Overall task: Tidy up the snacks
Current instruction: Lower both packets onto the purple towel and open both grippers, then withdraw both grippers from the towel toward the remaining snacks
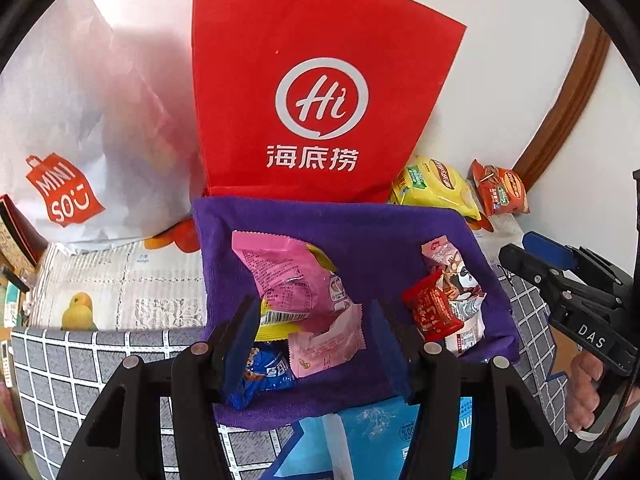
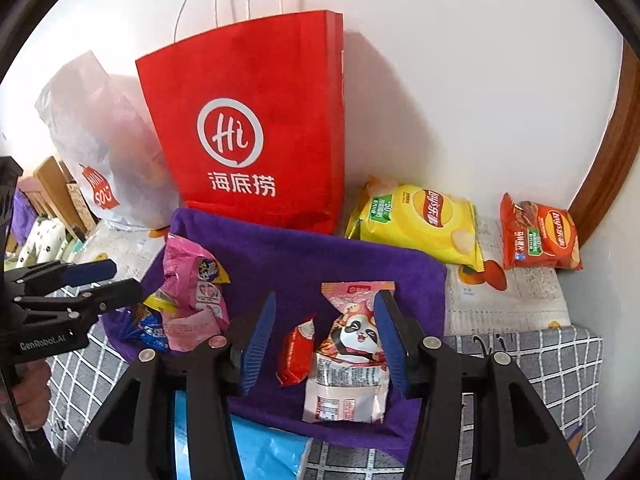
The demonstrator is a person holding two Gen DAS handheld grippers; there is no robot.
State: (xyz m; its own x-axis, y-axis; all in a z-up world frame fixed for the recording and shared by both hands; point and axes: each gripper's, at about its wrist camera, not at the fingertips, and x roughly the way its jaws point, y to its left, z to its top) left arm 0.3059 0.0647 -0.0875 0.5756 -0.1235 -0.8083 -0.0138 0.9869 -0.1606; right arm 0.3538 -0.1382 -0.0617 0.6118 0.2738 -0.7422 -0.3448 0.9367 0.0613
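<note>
Right wrist view | right gripper [image 2: 326, 344] fingers apart, empty, straddling panda snack packet [image 2: 352, 356] lying lengthwise ahead | left gripper [image 1: 312, 344] fingers apart over pink packets [image 1: 296, 280].

Snack packets on a purple cloth [image 1: 360, 224]

The left gripper [image 1: 312, 344] hovers open above a small pink wrapper [image 1: 326, 342]; a red paper bag [image 1: 316, 92] stands behind.
</note>
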